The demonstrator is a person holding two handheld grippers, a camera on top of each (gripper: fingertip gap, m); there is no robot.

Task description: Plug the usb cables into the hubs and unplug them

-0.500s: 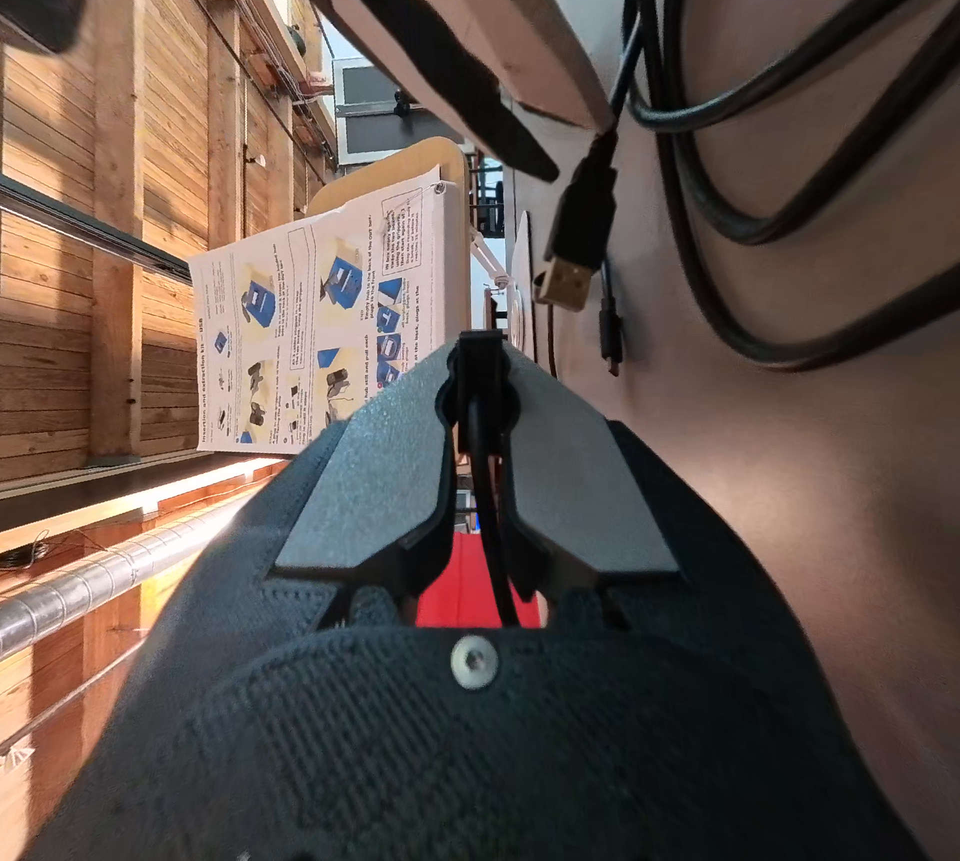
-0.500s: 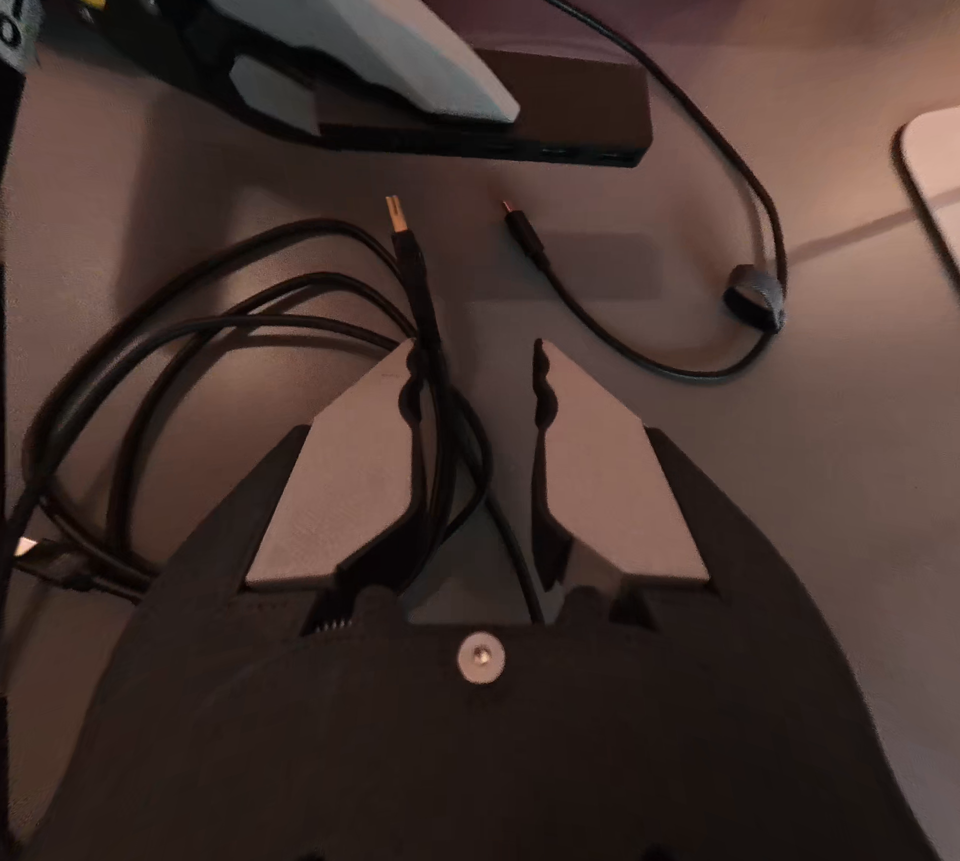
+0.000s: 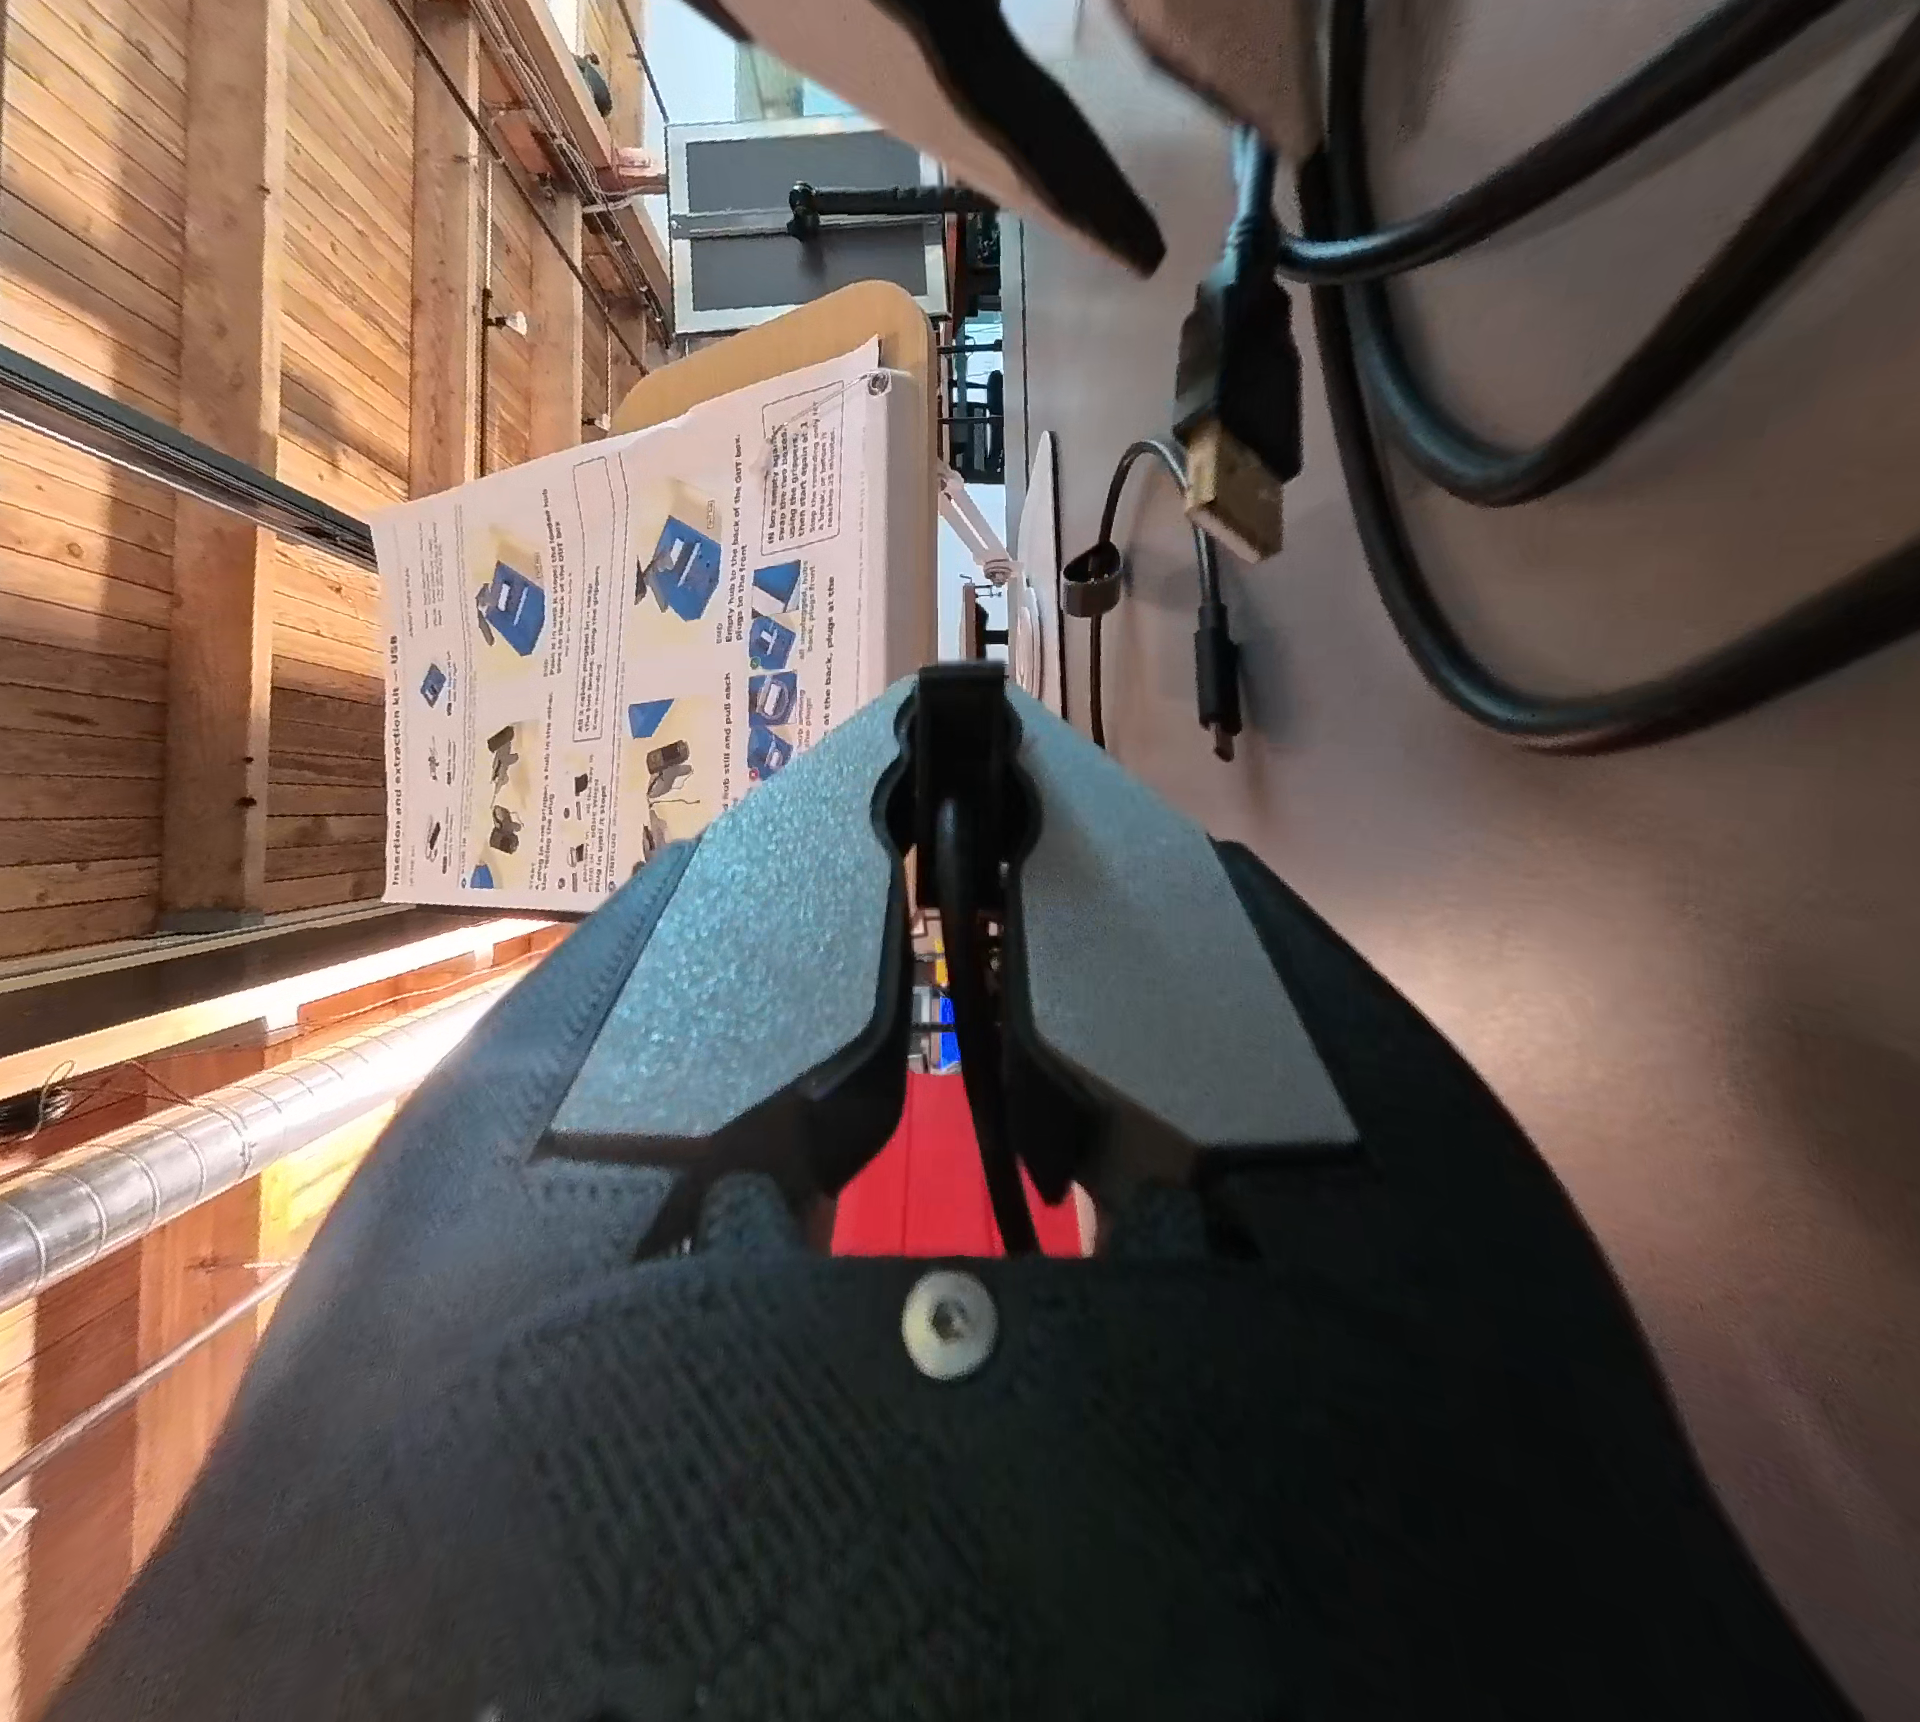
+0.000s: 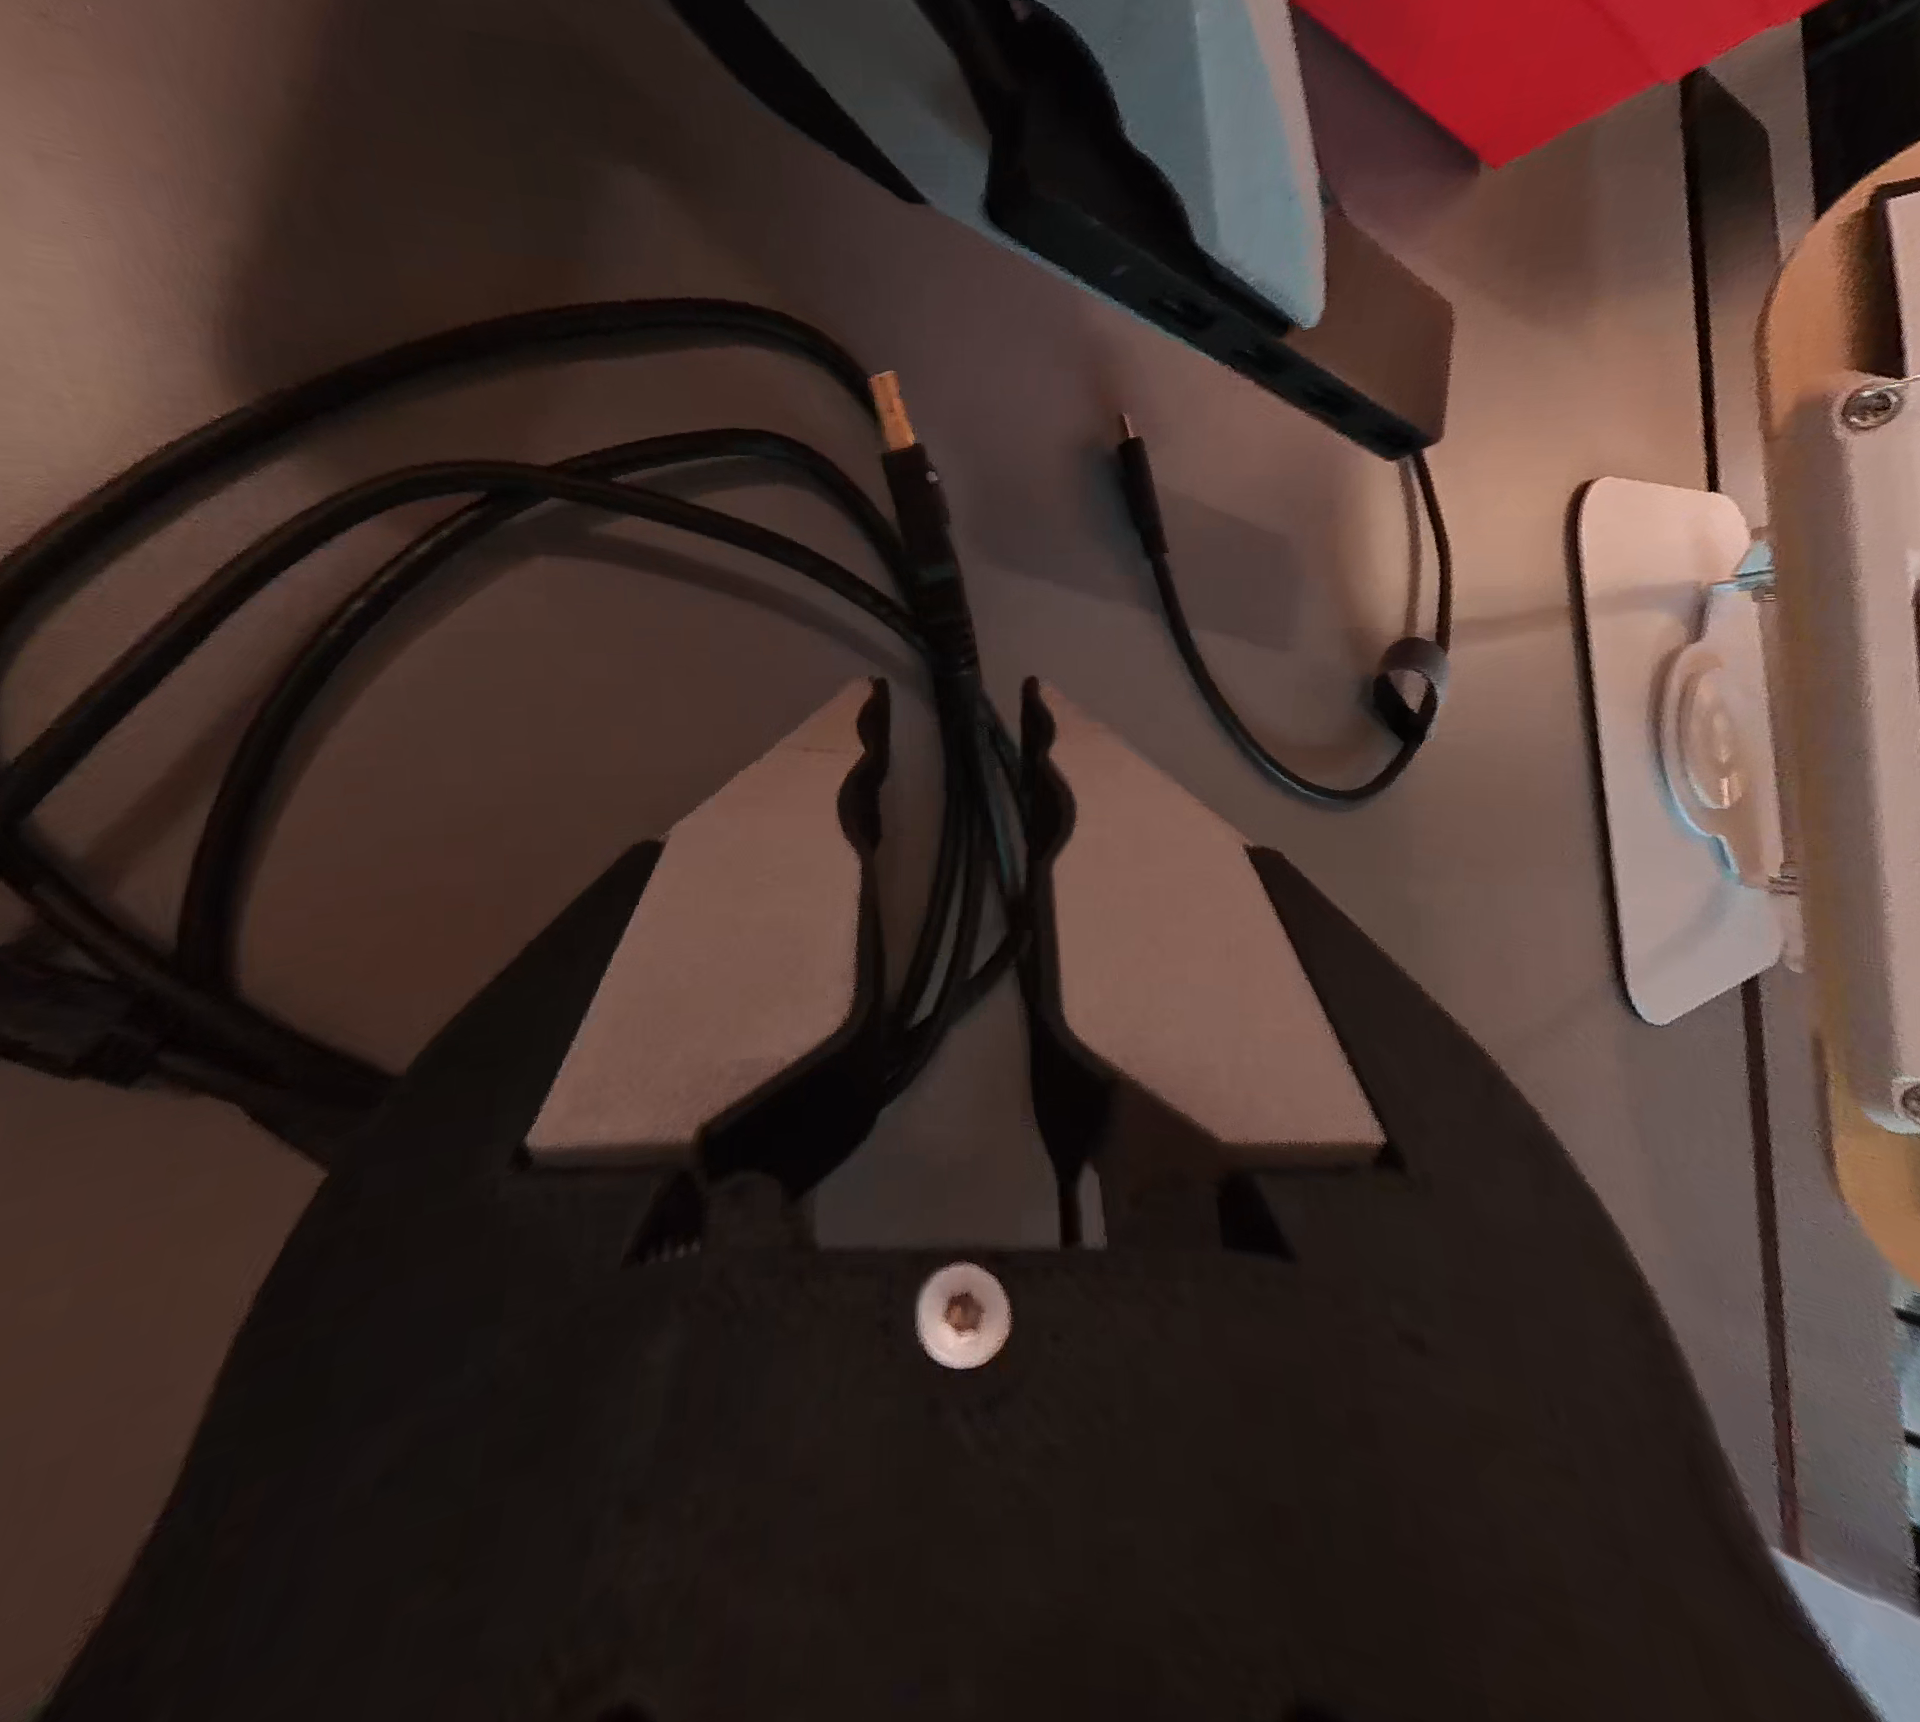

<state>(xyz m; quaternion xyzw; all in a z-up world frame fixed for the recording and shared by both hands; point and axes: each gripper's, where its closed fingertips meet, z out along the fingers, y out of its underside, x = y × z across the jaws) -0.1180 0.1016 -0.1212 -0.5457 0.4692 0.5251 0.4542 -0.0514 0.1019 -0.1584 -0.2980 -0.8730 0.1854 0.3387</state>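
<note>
Cable (image 4: 961, 633) runs lengthwise between the spread right gripper (image 4: 954, 696), plug (image 4: 899, 441) beyond (left gripper (image 3: 961, 685) clamps the hub (image 4: 1340, 384)).

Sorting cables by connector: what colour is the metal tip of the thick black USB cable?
Gold, on the USB-A plug; clearest in the right wrist view.

Timber-walled workshop: instruction sheet (image 3: 634, 675), metal pipe (image 3: 208, 1163), grey worktable (image 4: 416, 166).
</note>
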